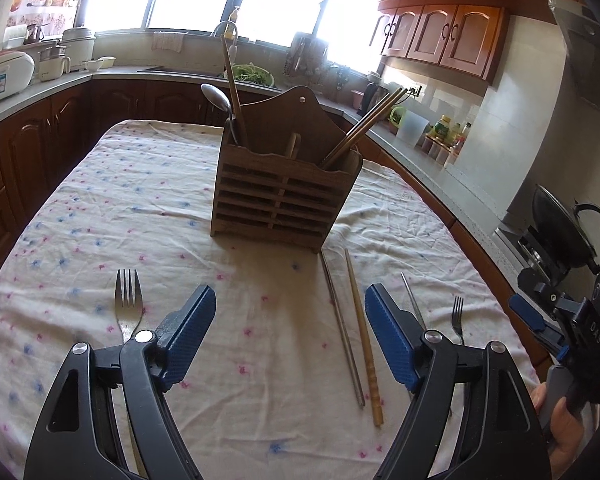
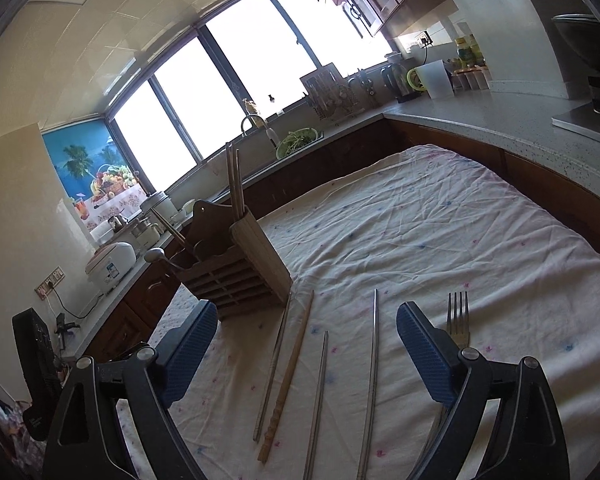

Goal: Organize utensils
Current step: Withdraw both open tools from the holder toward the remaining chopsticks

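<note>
Wooden holder (image 1: 285,196) is standing upright mid-table on the floral cloth (image 1: 99,200), already carrying a spoon (image 1: 216,98), a wooden handle and a bundle of chopsticks (image 1: 364,128).

Loose pieces are lying along the near edge of the table, long axes running roughly toward the holder:
- bamboo chopstick (image 2: 287,376) and a steel one (image 2: 272,368) just beside it, nearly parallel, tips near the holder's base
- two more steel chopsticks (image 2: 374,380) to the right of those
- small fork (image 2: 458,320), tines pointing away, partly under your right finger
- large fork (image 1: 127,300) near the left edge, handle running under your left gripper (image 1: 289,336)

You're holding both tools released and empty: left jaws are spread wide, and your right gripper (image 2: 306,354) is too, with all four chopsticks framed between its fingers.

Judgement: your right hand is the nearer one for the chopsticks. They're lying along your approach line, so you're probably needing to roll the wrist to pinch across a shaft. The large fork is sitting on your left side.
</note>
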A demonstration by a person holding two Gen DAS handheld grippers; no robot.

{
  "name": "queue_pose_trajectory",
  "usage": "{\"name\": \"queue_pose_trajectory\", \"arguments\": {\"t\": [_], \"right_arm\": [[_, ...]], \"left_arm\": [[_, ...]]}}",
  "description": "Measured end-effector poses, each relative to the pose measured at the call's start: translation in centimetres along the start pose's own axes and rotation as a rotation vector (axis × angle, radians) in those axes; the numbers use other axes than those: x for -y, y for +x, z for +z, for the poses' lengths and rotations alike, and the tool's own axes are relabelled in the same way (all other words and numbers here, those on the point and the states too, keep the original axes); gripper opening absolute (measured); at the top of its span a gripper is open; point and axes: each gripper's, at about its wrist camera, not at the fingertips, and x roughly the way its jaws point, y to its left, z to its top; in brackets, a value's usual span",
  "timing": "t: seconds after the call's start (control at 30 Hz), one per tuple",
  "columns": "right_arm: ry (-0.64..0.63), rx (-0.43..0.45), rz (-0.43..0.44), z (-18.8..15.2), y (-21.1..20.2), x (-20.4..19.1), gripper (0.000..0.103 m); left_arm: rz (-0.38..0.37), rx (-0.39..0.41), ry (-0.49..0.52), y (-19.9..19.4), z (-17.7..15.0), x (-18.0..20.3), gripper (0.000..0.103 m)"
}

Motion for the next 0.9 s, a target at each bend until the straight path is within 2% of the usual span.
{"name": "queue_pose_trajectory", "arguments": {"t": [0.47, 0.83, 0.9], "right_arm": [[0.012, -0.054, -0.023, -2.1, -0.2, 1.6, 0.093], [-0.033, -0.098, -0.059, -1.3, 1.8, 2.0, 0.091], [-0.051, -0.114, -0.075, -1.0, 2.5, 2.0, 0.087]], "left_arm": [[-0.001, -0.046, 0.025, 0.7, -2.0, 1.2, 0.079], [-0.007, -0.096, 0.056, 3.0, -1.5, 2.4, 0.079], [-0.014, -0.103, 0.066, 3.5, -1.2, 2.7, 0.078]]}}
